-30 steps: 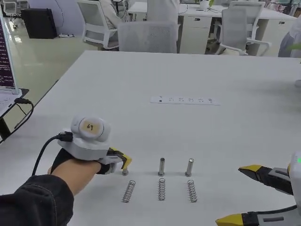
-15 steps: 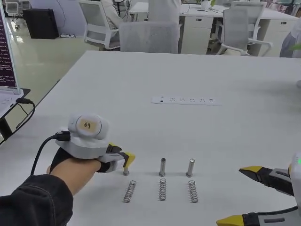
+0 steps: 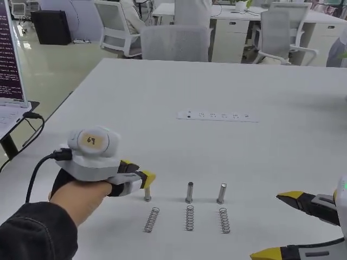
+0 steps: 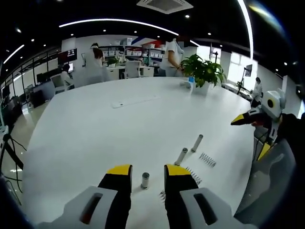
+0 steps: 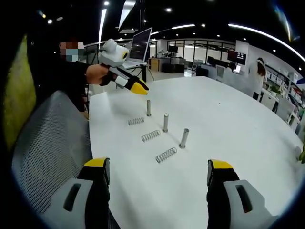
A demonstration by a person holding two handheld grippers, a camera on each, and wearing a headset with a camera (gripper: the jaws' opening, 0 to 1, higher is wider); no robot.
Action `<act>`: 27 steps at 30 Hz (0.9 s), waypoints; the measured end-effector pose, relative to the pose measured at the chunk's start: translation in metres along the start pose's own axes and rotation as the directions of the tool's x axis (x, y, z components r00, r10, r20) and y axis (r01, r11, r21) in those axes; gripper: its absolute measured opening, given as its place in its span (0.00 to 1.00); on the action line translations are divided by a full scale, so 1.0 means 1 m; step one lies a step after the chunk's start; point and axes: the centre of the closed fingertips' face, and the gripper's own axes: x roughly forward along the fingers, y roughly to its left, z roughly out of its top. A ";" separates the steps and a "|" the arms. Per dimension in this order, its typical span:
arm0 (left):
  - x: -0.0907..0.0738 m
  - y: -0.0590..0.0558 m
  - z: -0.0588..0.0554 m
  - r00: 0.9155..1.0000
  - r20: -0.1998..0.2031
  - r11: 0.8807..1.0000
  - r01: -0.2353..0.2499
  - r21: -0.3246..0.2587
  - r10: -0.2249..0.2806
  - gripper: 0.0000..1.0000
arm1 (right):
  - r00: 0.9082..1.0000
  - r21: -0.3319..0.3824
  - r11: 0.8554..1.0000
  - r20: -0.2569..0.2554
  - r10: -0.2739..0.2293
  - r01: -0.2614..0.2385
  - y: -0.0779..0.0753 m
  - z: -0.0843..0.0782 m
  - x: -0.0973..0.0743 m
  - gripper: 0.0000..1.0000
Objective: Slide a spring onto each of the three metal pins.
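Item: left gripper (image 4: 148,169); jaws parted a little, straddling the leftmost pin (image 4: 145,180) with a gap on each side; nothing clamped.
Item: right gripper (image 5: 158,164); jaws spread wide, empty, held off the right end of the row.
Item: three pins, upright in a row on the white table (image 3: 217,81); middle pin (image 3: 190,192) and right pin (image 3: 222,193) included; all bare.
Item: springs (image 3: 190,218), three, lying flat; one just in front of each pin, not touching it.
Handling, as judged: close squarely on the leftmost pin, low on the shaft, leaving its top free; right gripper to pinch the nearest spring lightly at mid-coil; line its axis up with the pin before lowering.
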 end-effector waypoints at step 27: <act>0.000 -0.039 -0.071 0.978 -0.201 0.999 0.054 0.007 -0.051 0.17 | 1.000 -0.002 1.000 0.006 0.009 -0.009 0.001 0.000 0.002 0.83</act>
